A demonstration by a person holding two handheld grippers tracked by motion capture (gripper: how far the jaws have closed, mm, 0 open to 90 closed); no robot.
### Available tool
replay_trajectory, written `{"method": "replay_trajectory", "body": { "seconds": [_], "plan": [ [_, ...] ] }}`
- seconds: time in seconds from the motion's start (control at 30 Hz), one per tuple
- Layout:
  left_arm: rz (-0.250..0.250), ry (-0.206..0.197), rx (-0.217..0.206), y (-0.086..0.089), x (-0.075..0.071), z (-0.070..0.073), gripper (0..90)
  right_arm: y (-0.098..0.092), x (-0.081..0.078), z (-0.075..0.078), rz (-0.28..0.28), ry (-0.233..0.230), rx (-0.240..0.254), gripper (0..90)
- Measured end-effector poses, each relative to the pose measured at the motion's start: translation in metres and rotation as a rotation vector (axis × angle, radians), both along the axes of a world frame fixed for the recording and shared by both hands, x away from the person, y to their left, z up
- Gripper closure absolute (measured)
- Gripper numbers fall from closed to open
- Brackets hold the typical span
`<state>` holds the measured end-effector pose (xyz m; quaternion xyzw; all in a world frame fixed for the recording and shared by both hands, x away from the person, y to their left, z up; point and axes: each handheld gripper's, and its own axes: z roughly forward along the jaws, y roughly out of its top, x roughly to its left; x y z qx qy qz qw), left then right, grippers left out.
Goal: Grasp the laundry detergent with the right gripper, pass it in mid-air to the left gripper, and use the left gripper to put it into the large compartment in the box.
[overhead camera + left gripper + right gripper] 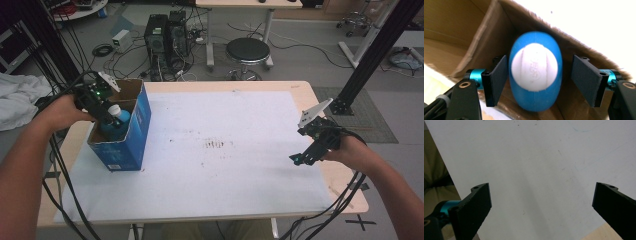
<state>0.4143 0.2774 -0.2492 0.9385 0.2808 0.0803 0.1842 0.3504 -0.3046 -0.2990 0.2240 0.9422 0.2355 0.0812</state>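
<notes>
Blue plastic bottle with white cap (pixel 535 75) is seated in blue cardboard box (pixel 135 135), left gripper (pixel 539 80) spread off it, right gripper (pixel 541 207) spread empty; withdrawal is left.

Smooth blue plastic bottle (pixel 535 75) with matt white cap (pixel 535 67), rough brown cardboard box (pixel 486 37), white paper-covered wooden tabletop (pixel 225 165)

A grey floor (pixel 310 60) lies beyond the far edge of the desk (pixel 300 95), strewn with cables. Two black computer towers (pixel 165 37) stand there beside a round black stool (pixel 247 52) and a pale table (pixel 240 5).
</notes>
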Motion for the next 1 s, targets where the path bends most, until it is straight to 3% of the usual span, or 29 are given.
{"method": "replay_trajectory", "body": {
  "seconds": [0.07, 0.2, 0.23, 0.33, 0.5, 0.7, 0.87, 1.0],
  "plan": [
    [0.005, -0.015, -0.011, 0.003, -0.003, 0.009, 30.0, 0.000, -0.001, 0.000, 0.002, -0.004, 0.001, 1.3],
    [-0.004, -0.034, 0.007, 0.000, -0.011, 0.021, 28.5, 0.000, -0.002, 0.002, 0.005, -0.010, 0.003, 1.3],
    [-0.005, -0.044, 0.004, -0.001, -0.013, 0.025, 25.0, 0.000, -0.003, 0.003, 0.005, -0.011, 0.005, 1.3],
    [-0.014, -0.063, -0.022, -0.005, -0.019, 0.037, 25.0, 0.001, -0.004, 0.004, 0.007, -0.010, 0.008, 1.3],
    [-0.028, -0.078, -0.026, -0.015, -0.028, 0.054, 25.0, 0.001, -0.006, 0.006, 0.007, -0.015, 0.011, 1.3],
    [-0.004, -0.064, -0.052, -0.037, -0.033, 0.067, 25.0, 0.000, -0.008, 0.009, 0.003, -0.021, 0.015, 1.3],
    [-0.025, -0.079, -0.053, -0.058, -0.030, 0.074, 25.0, 0.000, -0.010, 0.011, 0.002, -0.027, 0.016, 1.3],
    [-0.078, -0.066, -0.037, -0.080, -0.023, 0.075, 25.0, 0.002, -0.011, 0.011, 0.004, -0.028, 0.019, 1.3]
  ]
}}
